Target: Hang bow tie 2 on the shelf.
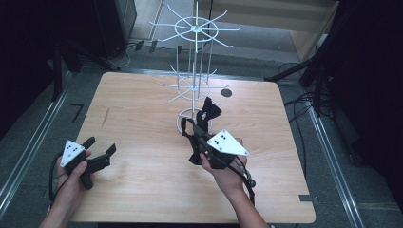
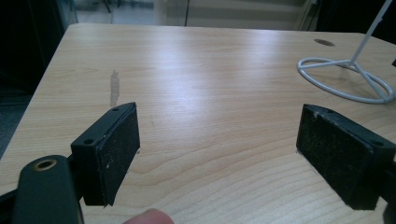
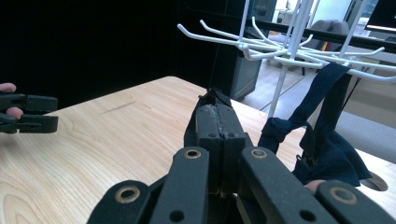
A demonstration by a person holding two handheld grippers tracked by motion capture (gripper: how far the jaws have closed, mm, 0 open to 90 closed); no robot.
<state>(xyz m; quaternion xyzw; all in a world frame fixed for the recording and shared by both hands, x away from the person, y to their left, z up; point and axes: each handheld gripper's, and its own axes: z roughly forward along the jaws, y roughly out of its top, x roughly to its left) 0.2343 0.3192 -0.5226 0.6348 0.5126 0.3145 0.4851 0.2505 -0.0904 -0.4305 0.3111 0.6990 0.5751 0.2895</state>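
A white wire rack (image 1: 195, 29) with two tiers of hooks stands at the middle back of the wooden table (image 1: 142, 109). A dark navy cloth strap (image 1: 209, 112) hangs by its base ring. In the right gripper view the strap (image 3: 327, 154) runs up to a lower hook (image 3: 369, 74). My right gripper (image 1: 198, 137) is in front of the rack, shut on a fold of that cloth, which pokes out at the jaw tips (image 3: 215, 125). My left gripper (image 1: 100, 146) rests near the table's front left, open and empty (image 2: 219, 144), apart from the rack.
The rack's round base ring (image 2: 345, 79) lies to the right of my left gripper. A round cable hole (image 1: 226, 92) is in the table behind the rack. Dark equipment and cables surround the table. My left gripper (image 3: 28, 114) appears far left in the right gripper view.
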